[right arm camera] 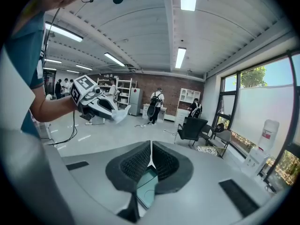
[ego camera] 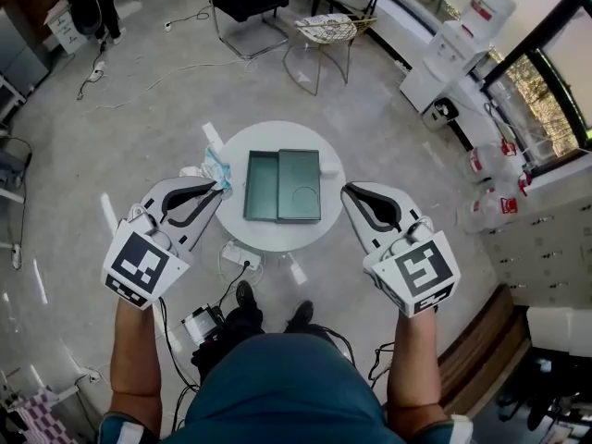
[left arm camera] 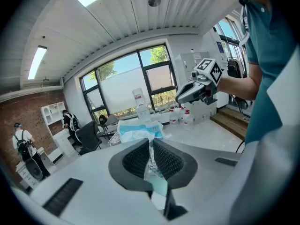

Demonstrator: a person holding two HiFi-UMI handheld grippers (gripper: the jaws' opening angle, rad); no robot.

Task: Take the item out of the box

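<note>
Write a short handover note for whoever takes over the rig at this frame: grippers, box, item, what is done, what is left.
Left gripper: shut on a thin blue and white packet, held above the left edge of the round table, outside the box.
Right gripper: jaws together, nothing between them, hanging by the table's right edge.
Green box: lies open in the middle of the table, and both halves look empty.
Done: the item is out of the box.
Left: probably just set the packet down on the table beside the box and let go.
</note>
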